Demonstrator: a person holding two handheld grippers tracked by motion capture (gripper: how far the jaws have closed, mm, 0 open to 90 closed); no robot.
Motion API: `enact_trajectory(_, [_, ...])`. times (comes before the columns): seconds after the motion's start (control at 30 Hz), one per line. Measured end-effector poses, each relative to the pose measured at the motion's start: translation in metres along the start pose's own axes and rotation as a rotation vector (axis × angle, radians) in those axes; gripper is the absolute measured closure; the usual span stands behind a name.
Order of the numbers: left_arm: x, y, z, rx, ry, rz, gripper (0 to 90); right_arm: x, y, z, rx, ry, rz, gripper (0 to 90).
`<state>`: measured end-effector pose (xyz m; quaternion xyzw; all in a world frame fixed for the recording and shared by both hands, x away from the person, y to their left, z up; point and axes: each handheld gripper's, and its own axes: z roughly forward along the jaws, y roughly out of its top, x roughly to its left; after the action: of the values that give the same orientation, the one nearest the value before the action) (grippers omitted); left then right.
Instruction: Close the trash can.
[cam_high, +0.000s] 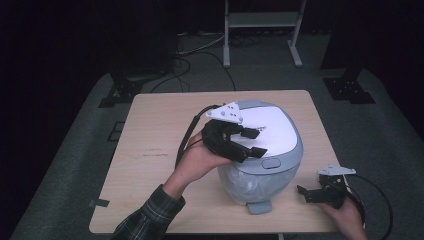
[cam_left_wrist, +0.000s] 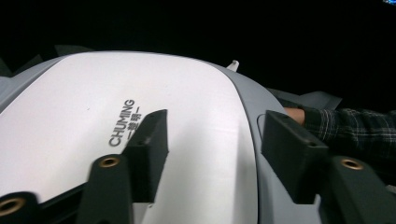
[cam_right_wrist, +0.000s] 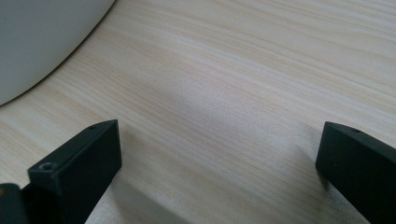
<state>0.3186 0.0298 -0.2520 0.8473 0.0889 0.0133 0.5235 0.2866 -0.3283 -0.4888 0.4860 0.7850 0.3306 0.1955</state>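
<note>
Left gripper (cam_high: 252, 142) spread above grey-rimmed, white-lidded bin (cam_high: 270, 132), seemingly bag-lined; right gripper (cam_high: 312, 192) spread.

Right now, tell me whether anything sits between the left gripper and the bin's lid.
Nothing visible does. The left gripper hovers right over the white lid of the bin, jaws apart with only lid surface between them. The right gripper rests open on the table, off to the side.

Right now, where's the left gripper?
High view: the left gripper hovers open over the left part of the bin's white lid, centre table, jaws empty.
</note>
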Motion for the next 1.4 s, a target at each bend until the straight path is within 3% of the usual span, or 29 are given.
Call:
enact_trajectory(0.17, [-0.001,-0.005,-0.011,-0.012,0.055,0.005,19.8,0.000,0.000,0.000,0.000,0.000,0.000,0.0])
enact_trajectory(0.43, [0.002,-0.019,-0.040,-0.052,0.166,-0.012,1.0,0.001,0.000,0.000,-0.001,0.000,0.002,0.0])
enact_trajectory(0.7, [0.003,-0.044,-0.060,-0.071,0.233,-0.028,0.0,0.001,0.000,0.000,-0.001,-0.001,0.001,0.0])
enact_trajectory(1.0, [0.004,-0.081,-0.071,-0.087,0.326,-0.041,0.0,0.001,0.000,0.000,-0.001,-0.001,0.000,0.0])
enact_trajectory(1.4, [0.004,-0.128,-0.081,-0.090,0.357,-0.085,0.0,0.001,-0.001,0.000,-0.001,-0.001,0.000,0.0])
